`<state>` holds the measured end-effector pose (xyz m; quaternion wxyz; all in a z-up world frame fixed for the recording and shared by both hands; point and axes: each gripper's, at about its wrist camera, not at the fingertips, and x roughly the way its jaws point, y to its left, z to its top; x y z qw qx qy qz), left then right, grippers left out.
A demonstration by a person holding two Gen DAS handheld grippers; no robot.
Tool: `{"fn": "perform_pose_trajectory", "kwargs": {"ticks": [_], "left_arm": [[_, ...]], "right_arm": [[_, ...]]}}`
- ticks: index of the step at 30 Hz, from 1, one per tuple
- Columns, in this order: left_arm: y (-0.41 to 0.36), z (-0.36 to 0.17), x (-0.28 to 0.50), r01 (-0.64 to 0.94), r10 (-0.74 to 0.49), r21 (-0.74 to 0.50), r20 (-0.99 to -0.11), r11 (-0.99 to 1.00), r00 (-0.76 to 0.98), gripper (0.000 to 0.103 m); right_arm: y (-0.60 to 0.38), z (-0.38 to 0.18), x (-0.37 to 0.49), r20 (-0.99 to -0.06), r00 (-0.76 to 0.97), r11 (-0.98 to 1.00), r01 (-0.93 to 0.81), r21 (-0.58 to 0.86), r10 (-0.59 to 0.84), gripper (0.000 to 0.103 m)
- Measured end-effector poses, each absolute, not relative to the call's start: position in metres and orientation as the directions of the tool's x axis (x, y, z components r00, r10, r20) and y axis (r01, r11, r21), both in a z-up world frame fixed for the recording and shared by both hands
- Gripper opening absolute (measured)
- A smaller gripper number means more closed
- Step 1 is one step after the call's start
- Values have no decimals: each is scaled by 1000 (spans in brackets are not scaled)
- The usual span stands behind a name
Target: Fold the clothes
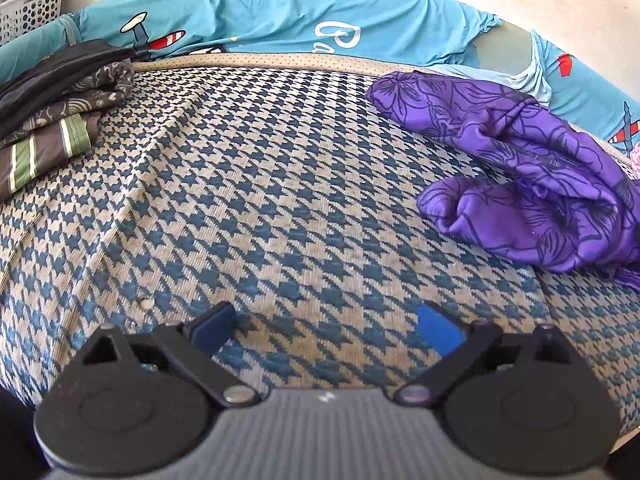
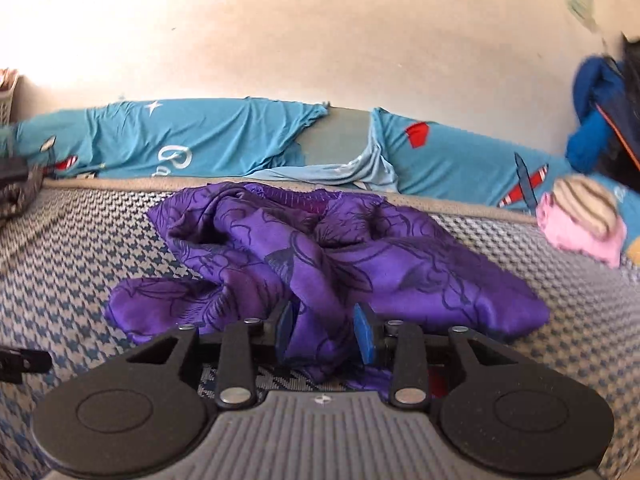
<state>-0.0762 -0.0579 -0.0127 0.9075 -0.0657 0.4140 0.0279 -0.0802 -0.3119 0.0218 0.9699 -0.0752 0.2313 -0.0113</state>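
Note:
A crumpled purple garment (image 2: pixel 400 264) with a dark flower print lies on the blue-and-beige houndstooth mat (image 2: pixel 60 248). My right gripper (image 2: pixel 326 334) is at its near edge, and a bunched fold of the cloth fills the narrow gap between the two blue pads (image 2: pixel 285 330). In the left wrist view the same purple garment (image 1: pixel 520 168) lies to the right. My left gripper (image 1: pixel 326 326) hovers low over the bare houndstooth mat (image 1: pixel 260 180), wide open with nothing between its fingers.
A stack of folded dark and striped clothes (image 1: pixel 60 112) sits at the mat's far left. A white perforated basket (image 1: pixel 32 8) stands behind it. A teal printed sheet (image 2: pixel 200 136) runs along the wall. A pink and striped bundle (image 2: pixel 580 232) and blue fabric (image 2: pixel 592 120) lie at the far right.

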Motion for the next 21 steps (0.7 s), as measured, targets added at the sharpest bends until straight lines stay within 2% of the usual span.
{"fn": "perform_pose_trajectory", "kwargs": {"ticks": [3,8,13,17,21], "left_arm": [[-59,-13,-76,-104,-2,-93,-756,990,655,98],[-60,-13,-76,-100,0,-87,-756,991,655,99],[-61,-13,-76,-99,-1,-87,-756,991,655,99],[-61,-12,-77,-98,-4,-90,-756,991,654,99],[-59,-11,-76,-103,-13,-107,-757,989,654,99]], "right_arm": [[-304,15,-75,-430,900,976,-21,-215,-76,45],[-300,4,-65,-439,895,979,-16,-204,-76,45],[-304,5,-67,-448,893,993,-8,-117,-45,33],[-307,10,-71,-457,889,998,-3,-62,-26,16],[-311,19,-76,-467,884,999,-12,44,32,10]]}}
